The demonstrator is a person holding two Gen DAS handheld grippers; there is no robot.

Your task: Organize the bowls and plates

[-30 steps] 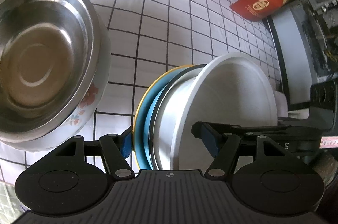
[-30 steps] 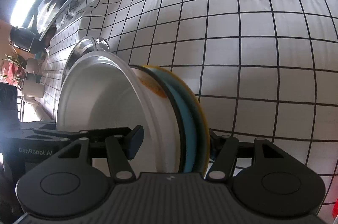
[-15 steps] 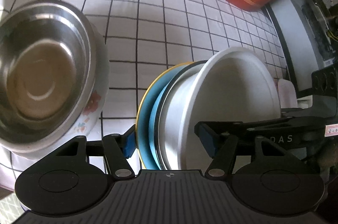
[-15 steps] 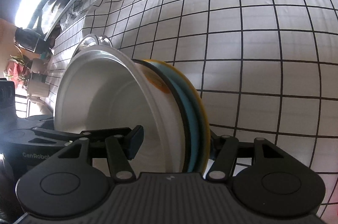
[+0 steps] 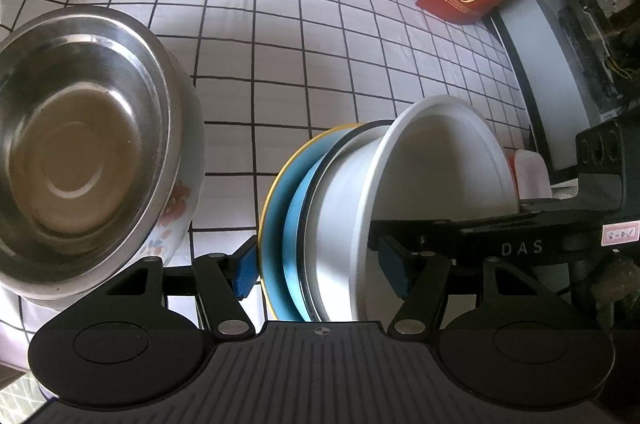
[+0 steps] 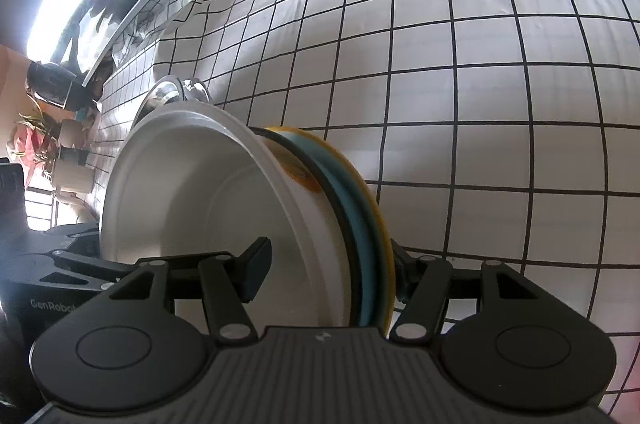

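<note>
- the sorting looks well along: a white bowl (image 5: pixel 404 184) is nested on a blue plate (image 5: pixel 294 220), which sits on a yellow-rimmed plate (image 5: pixel 267 208), making one stack
- the stack is carried between the two grippers above the checked tablecloth (image 5: pixel 280 36); it has not been set down anywhere
- a steel bowl (image 5: pixel 80 136) nested inside a flowered bowl (image 5: pixel 176 208) stands apart, to the left of the stack in the left wrist view
- as a judgement, what is left is to put the stack down in its place, perhaps beside those bowls
- the left gripper (image 5: pixel 320 264) straddles the near edge of the stack; one blue pad sits just beside the yellow rim, the other inside the white bowl with a small gap, so its hold looks loose
- the right gripper (image 6: pixel 328 272) clamps the opposite edge: one pad lies inside the white bowl (image 6: pixel 192 192), the other presses behind the yellow rim (image 6: pixel 384 224), gripping the whole stack
</note>
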